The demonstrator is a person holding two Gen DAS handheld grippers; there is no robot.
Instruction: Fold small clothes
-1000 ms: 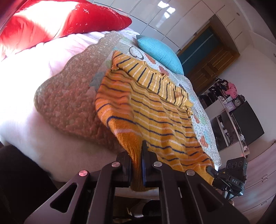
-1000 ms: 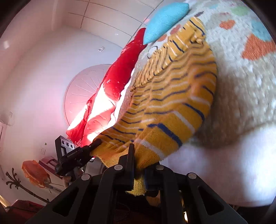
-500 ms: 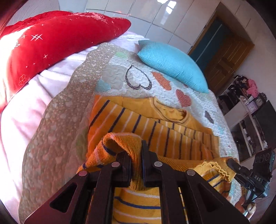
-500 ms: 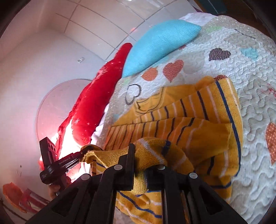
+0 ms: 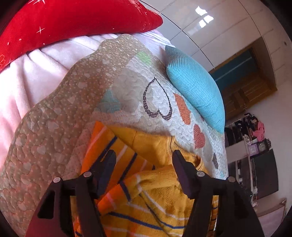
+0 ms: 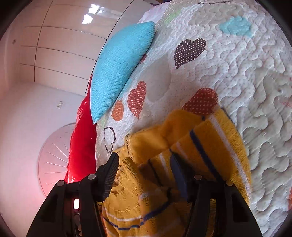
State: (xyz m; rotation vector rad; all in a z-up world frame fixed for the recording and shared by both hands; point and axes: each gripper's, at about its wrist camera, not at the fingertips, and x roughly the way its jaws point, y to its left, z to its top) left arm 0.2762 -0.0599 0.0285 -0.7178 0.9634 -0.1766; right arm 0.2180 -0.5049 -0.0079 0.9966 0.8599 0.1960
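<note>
Currently both tools are released. Left gripper (image 5: 144,160): jaws spread wide, nothing between them, hovering just over the striped sweater (image 5: 149,206). Right gripper (image 6: 144,162): also spread, empty, above the same garment (image 6: 209,145).

Sweater lies on the heart-print quilt (image 5: 127,94), filling the lower centre of both wrist views. Its striped lower part sits doubled up over the plain yellow chest, near the neckline. Top layer looks rumpled and humped, not flat, most visibly at lower centre of the right view.

Blue cushion (image 5: 195,87) sits at upper right of the left view, well apart from the sweater; red pillow (image 5: 73,16) along the top left edge.

Judgement: bottom-to-top fold is laid down; step in hand is the let-go. Next move probably calls for flattening the bunched top layer, then regripping a side edge for a crosswise fold. Edges below the fingers are hidden, so alignment cannot be checked.
</note>
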